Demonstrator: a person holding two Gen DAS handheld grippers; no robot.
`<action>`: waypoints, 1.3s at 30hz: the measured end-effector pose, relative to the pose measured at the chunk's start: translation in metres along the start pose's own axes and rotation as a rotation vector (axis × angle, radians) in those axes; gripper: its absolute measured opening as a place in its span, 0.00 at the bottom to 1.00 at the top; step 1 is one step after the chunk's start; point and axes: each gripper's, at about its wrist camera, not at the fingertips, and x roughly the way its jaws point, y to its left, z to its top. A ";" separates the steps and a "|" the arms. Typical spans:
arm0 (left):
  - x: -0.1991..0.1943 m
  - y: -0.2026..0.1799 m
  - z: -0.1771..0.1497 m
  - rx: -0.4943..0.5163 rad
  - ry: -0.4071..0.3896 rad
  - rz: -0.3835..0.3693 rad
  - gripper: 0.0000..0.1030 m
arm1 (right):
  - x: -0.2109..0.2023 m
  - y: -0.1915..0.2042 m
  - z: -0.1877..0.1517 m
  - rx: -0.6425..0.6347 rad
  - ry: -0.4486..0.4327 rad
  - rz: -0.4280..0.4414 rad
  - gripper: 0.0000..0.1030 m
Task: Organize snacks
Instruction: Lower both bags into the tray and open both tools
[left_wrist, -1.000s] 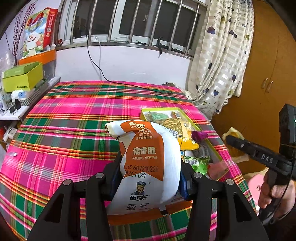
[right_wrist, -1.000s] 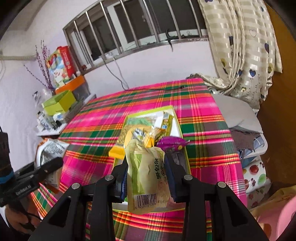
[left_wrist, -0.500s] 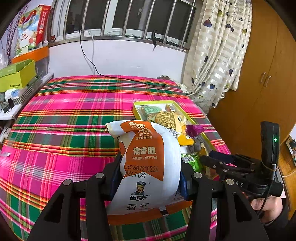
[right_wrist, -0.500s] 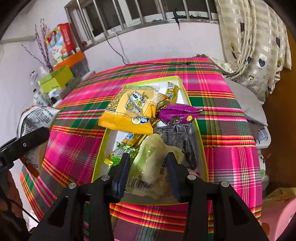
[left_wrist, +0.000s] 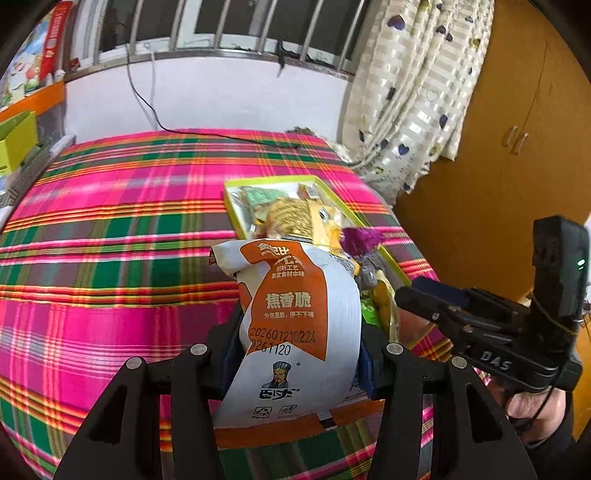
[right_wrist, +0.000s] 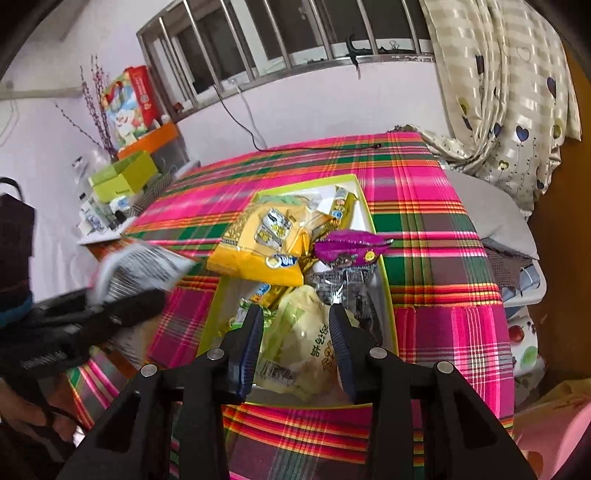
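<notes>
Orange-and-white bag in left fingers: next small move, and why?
Probably carry the orange-and-white bag over the green tray and lower it in. The left gripper grips it above the plaid cloth, beside the tray. The right gripper, closing, has the pale green packet between its fingers, already in the tray.

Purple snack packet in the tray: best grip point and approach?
Grip the purple packet across its puffed middle, coming from above. It lies flat on top of the pile in the tray, near the right wall, with its crimped ends pointing sideways, so a narrow pinch across the body probably holds best.
</notes>
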 end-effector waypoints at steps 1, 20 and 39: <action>0.005 -0.002 0.001 -0.003 0.011 -0.011 0.50 | -0.001 -0.001 0.001 0.002 -0.005 0.002 0.34; 0.081 -0.027 0.029 0.039 0.118 -0.146 0.50 | -0.001 -0.034 0.009 0.070 -0.017 -0.012 0.34; 0.037 -0.008 0.028 -0.002 -0.029 -0.175 0.66 | -0.010 -0.028 0.006 0.067 -0.029 -0.021 0.34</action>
